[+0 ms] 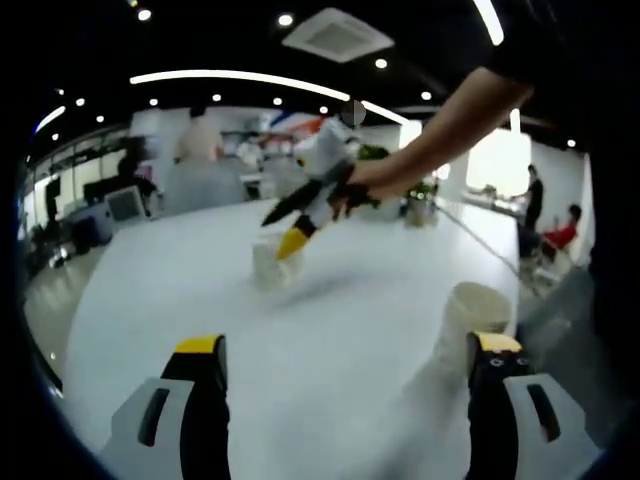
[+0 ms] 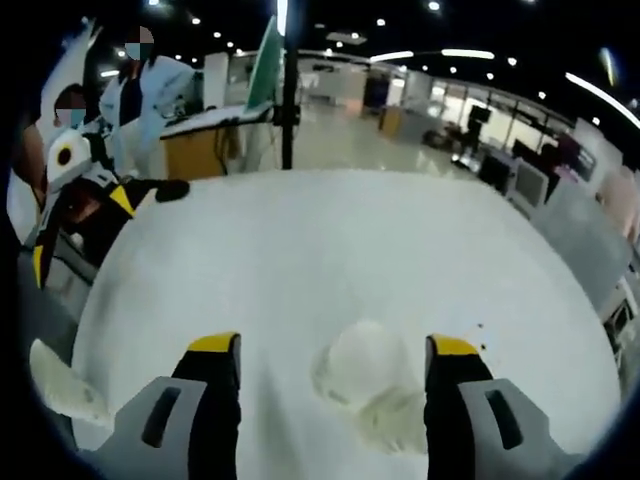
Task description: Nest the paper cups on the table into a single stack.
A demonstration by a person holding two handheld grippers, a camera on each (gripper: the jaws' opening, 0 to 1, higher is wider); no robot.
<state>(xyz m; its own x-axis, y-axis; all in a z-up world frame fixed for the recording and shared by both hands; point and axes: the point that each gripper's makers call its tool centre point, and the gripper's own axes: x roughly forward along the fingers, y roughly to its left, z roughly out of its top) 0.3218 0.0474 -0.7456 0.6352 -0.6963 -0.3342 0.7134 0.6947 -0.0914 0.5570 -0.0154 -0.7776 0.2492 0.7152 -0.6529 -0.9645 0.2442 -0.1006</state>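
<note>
Cups sat apart on the white table [image 1: 180, 290], so the stack was not made yet. One cup [image 1: 270, 265] stood far out in the left gripper view, right under the right gripper [image 1: 292, 225] that a hand [image 1: 375, 185] held above it. In the right gripper view that cup [image 2: 365, 385] lay blurry between the wide jaws, not gripped. Another cup [image 1: 475, 320] stood just beside the left gripper [image 1: 350, 350], whose jaws were wide with nothing in them. The step looked like reaching for a first cup. Next, the right jaws would need to drop around the cup and close softly, because paper squashes, then carry it over the other cup.
</note>
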